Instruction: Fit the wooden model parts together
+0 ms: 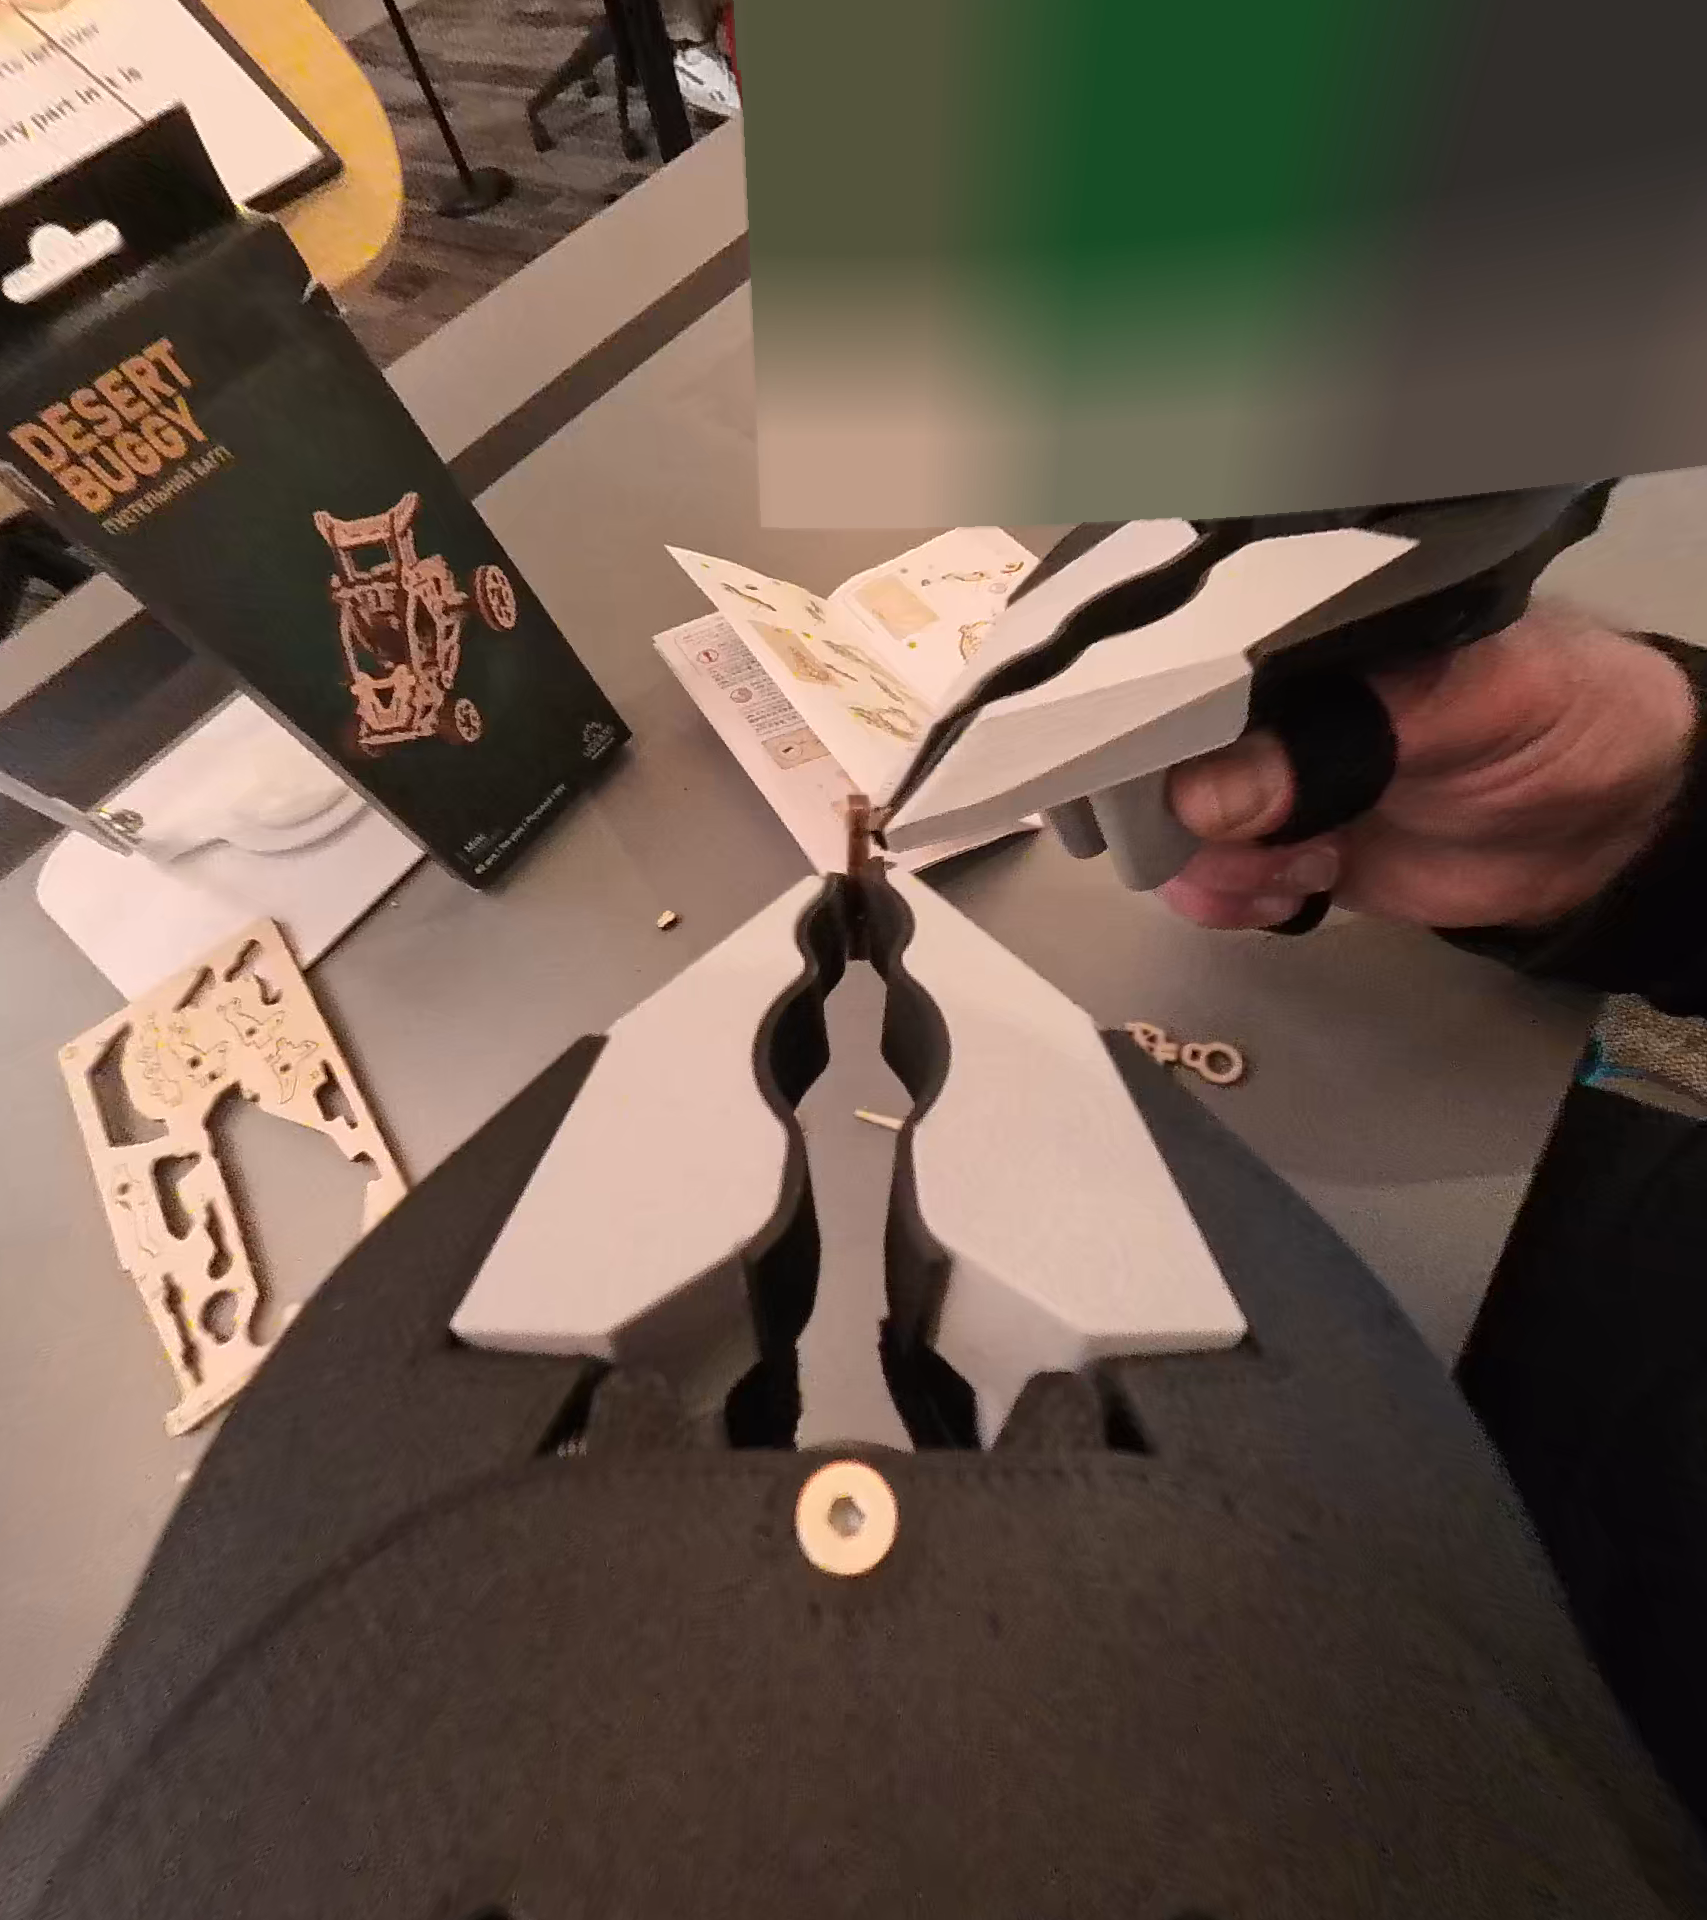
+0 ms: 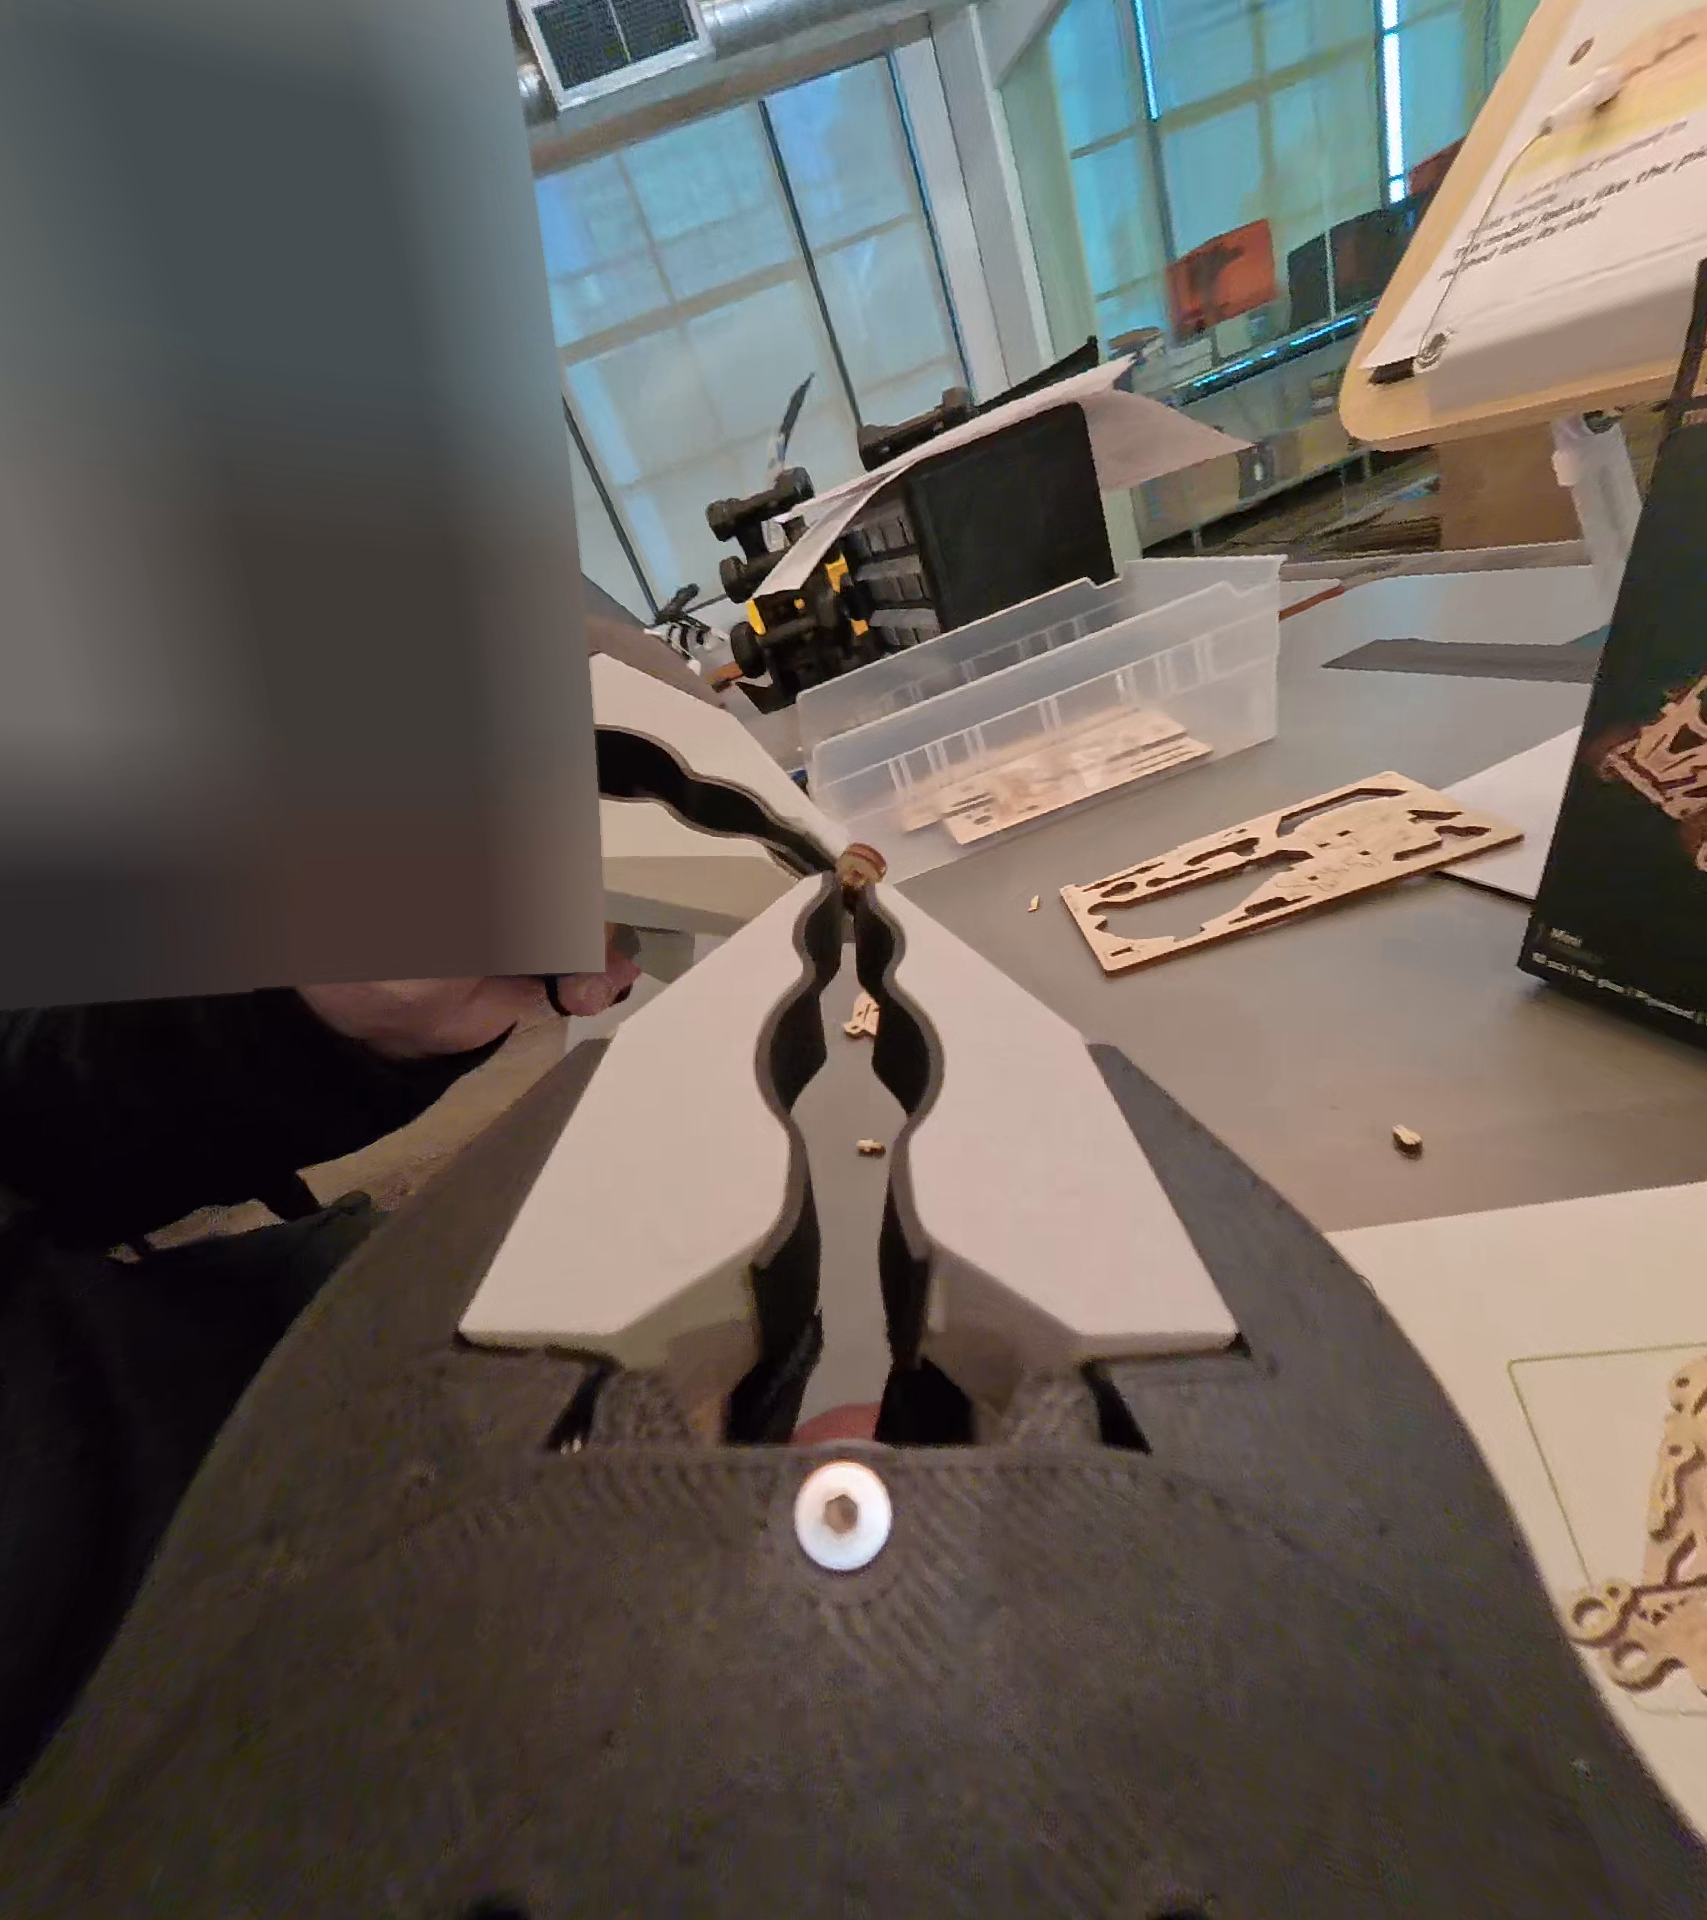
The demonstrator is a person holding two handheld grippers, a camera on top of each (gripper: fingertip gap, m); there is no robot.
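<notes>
My left gripper (image 1: 854,899) is shut on a small, thin wooden part (image 1: 859,831) that stands up out of its tips above the grey table (image 1: 516,1039). My right gripper (image 1: 885,831) comes in from the right with its fingers together, and its tips touch that part. In the right wrist view my right gripper (image 2: 854,894) is shut on the stem of a small round wooden piece (image 2: 861,864). The left gripper (image 2: 823,857) meets that piece from the left. Both tips are tip to tip at the wooden parts.
A dark model box (image 1: 309,582), an open instruction booklet (image 1: 807,665) and a punched wooden sheet (image 1: 205,1143) lie ahead. A loose ringed part (image 1: 1192,1055) lies to the right. A clear bin with wooden sheets (image 2: 1036,707) and a picture sheet (image 2: 1607,1455) are nearby. Less than 4 cm separates the two grippers' tips.
</notes>
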